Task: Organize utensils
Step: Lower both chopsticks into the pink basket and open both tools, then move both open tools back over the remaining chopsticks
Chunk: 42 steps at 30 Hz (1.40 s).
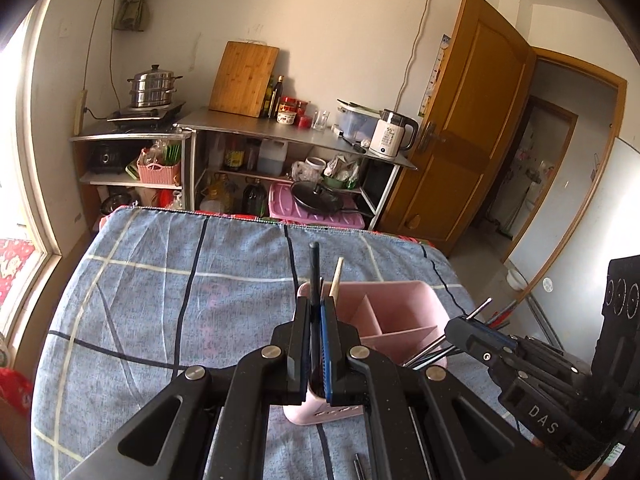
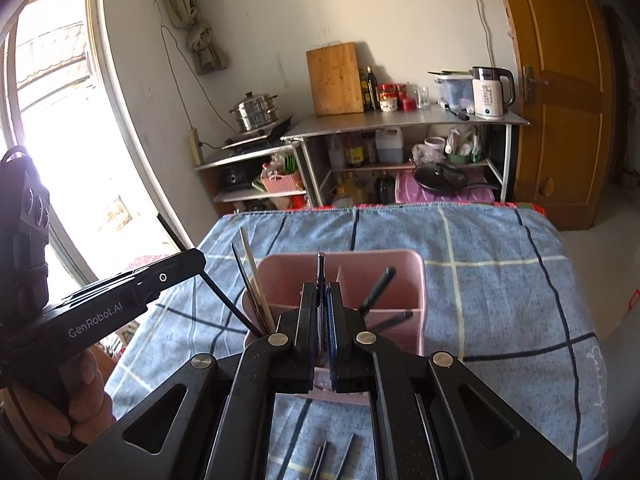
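Note:
A pink divided utensil holder (image 1: 400, 304) stands on the blue checked cloth; it also shows in the right wrist view (image 2: 360, 268). My left gripper (image 1: 319, 308) is shut on a black chopstick (image 1: 315, 268), upright over the holder's left compartment beside a pale wooden chopstick (image 1: 337, 276). My right gripper (image 2: 320, 292) is shut on a dark metal utensil (image 2: 320, 266) above the holder's middle. Black handles (image 2: 378, 286) stand in the right compartment. Chopsticks (image 2: 252, 276) lean in the left one.
Loose dark chopsticks (image 2: 320, 456) lie on the cloth (image 2: 500, 280) near the front edge. Behind the table stand metal shelves (image 2: 400, 124) with a kettle, cutting board and pots. A wooden door (image 2: 560, 80) is at the right, a window at the left.

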### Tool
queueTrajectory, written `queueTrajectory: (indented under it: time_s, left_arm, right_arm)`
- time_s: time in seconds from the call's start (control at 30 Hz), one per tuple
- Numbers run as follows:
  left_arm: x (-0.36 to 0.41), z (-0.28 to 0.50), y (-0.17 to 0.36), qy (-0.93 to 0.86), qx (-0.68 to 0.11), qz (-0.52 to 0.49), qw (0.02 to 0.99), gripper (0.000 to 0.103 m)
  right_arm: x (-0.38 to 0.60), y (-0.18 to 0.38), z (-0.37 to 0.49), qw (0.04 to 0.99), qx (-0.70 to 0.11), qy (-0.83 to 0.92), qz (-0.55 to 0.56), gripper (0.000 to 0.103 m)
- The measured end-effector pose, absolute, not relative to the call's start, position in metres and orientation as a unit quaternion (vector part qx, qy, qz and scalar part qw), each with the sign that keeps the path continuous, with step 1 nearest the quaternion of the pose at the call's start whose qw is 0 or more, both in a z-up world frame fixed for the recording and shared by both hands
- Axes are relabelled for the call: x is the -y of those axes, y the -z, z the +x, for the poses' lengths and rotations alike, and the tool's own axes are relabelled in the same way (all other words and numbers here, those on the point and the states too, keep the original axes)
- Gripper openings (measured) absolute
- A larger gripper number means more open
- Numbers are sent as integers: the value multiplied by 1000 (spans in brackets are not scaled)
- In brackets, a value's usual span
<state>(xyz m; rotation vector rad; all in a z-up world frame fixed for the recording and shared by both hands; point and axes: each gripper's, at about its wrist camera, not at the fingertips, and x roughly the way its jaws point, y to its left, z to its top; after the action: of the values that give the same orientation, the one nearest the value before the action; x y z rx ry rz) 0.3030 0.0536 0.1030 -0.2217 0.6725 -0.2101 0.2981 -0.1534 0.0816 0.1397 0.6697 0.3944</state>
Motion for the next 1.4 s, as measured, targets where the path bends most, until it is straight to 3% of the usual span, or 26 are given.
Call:
queueTrajectory:
  time_s: [0.3,0.67,1.4]
  left_arm:
    - [-60,280,-100,101,-331,-103,932,12]
    - [-60,203,-87,107,-316,-97,938,13]
    - [-23,118,7,148,-411,-105,893,13]
  right_arm:
    - [166,-91,277,925,-318,-194,73,16]
    - [202,-80,215,927,-319,-177,87,17]
    - [217,7,137,892,-413,-170,71,17]
